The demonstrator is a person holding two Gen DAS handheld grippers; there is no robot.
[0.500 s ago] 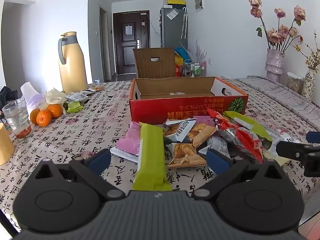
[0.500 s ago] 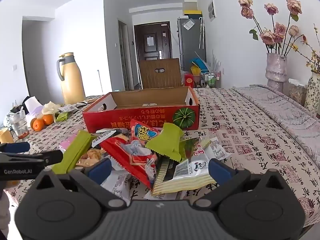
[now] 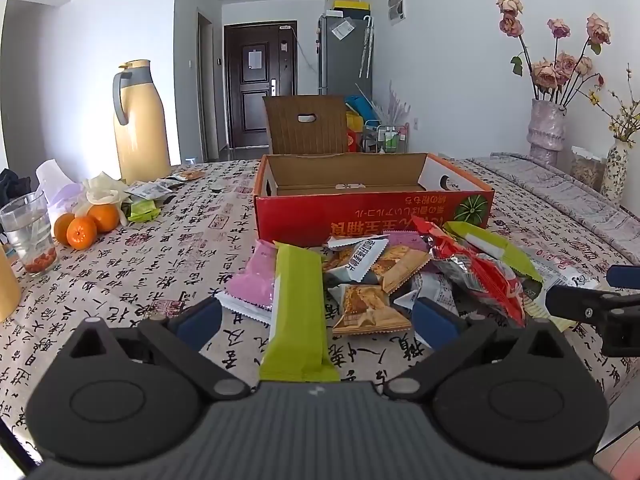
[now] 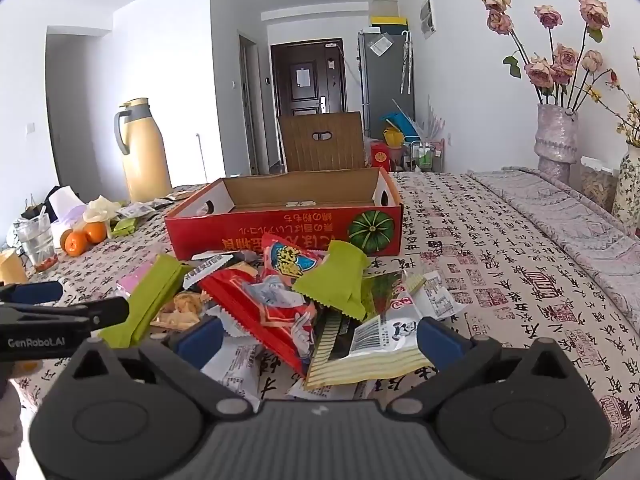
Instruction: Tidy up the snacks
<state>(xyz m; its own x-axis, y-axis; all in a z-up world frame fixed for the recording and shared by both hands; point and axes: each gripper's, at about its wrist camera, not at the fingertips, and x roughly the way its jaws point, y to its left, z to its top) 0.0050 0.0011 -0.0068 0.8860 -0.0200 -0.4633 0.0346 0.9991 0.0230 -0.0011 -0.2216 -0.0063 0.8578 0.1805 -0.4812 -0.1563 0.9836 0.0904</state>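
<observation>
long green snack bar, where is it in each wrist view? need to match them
Left wrist: green bar lies bottom centre, pointing away, at the left edge of the snack pile, partly over a pink packet.
Right wrist: same bar sits left of centre, slanted, at the pile's left edge.
Shared landmark: the red box, open and behind the pile in both.

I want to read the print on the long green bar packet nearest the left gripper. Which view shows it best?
The left wrist view: the long green bar packet lies lengthwise between the open left gripper's fingers, its whole top face showing. The right wrist view catches it at an angle from the side, its near end hidden behind the left gripper's finger.
</observation>
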